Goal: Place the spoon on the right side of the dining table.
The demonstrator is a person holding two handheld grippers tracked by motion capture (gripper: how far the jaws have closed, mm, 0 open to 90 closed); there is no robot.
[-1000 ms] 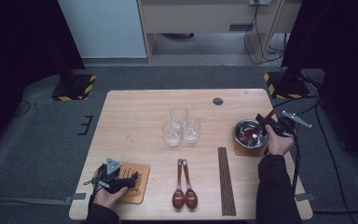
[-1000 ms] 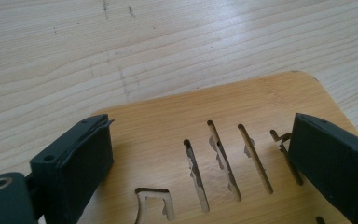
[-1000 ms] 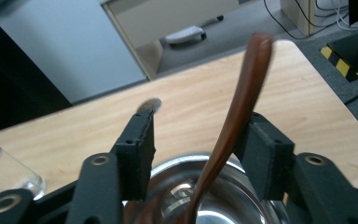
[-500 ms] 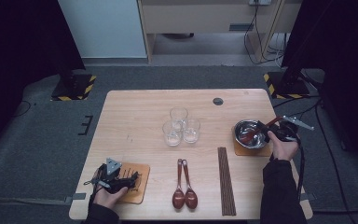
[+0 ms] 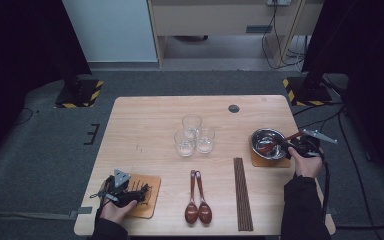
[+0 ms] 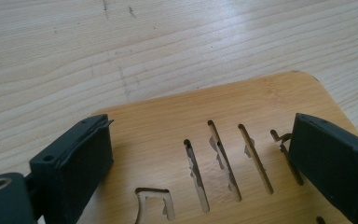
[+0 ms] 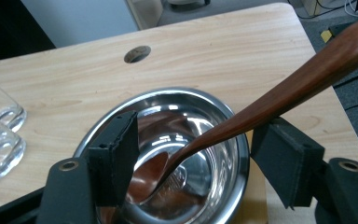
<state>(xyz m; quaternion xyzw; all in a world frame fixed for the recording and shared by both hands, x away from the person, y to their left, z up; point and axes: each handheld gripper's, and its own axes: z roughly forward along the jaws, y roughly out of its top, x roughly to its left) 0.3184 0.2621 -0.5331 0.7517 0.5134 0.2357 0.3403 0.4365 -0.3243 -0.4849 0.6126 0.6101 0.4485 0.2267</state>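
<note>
**Wooden spoon lies in the steel bowl, right jaws apart around its handle**

The dark reddish-brown wooden spoon rests with its scoop on the bottom of the round shiny steel bowl, and its long handle leans up over the rim toward the right. The bowl stands on a square light wooden coaster near the right edge of the pale wooden table. The right gripper is just beside the bowl. Its jaws have just been opening; they now stand apart with the handle between them, and the pads do not press on it in the right gripper view.

The left gripper lies near the front left corner of the table, over a second square wooden coaster with narrow slots. Its jaws are apart, one on each side of the slots, and they hold nothing.

In the middle of the table stand three clear drinking glasses, close together. In front of them lie two more dark wooden spoons side by side, and to their right a bundle of dark brown chopsticks.
</note>
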